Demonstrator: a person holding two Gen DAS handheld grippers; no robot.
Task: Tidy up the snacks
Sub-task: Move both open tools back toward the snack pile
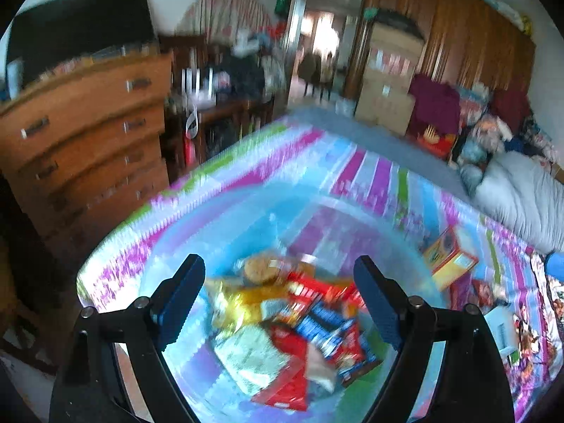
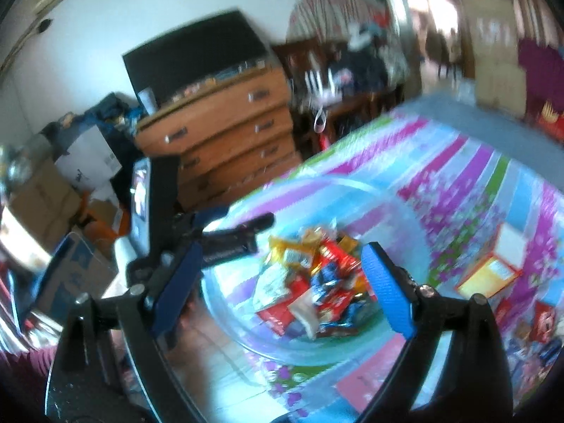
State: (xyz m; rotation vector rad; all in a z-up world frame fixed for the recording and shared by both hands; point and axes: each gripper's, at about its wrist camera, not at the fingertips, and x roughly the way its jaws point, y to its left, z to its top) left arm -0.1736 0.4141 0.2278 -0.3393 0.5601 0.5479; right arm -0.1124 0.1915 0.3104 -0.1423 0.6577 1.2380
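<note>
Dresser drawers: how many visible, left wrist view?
4, though motion blur may hide more. All are on the wooden dresser left of the bed, stacked vertically: top drawer, second, third, lowest.

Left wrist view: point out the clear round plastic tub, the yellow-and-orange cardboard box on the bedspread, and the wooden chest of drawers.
Clear round plastic tub [image 1: 211,211]: left wrist view, far rim.
Yellow-and-orange cardboard box [image 1: 449,257]: left wrist view, top face.
Wooden chest of drawers [image 1: 88,112]: left wrist view, drawer front.
</note>
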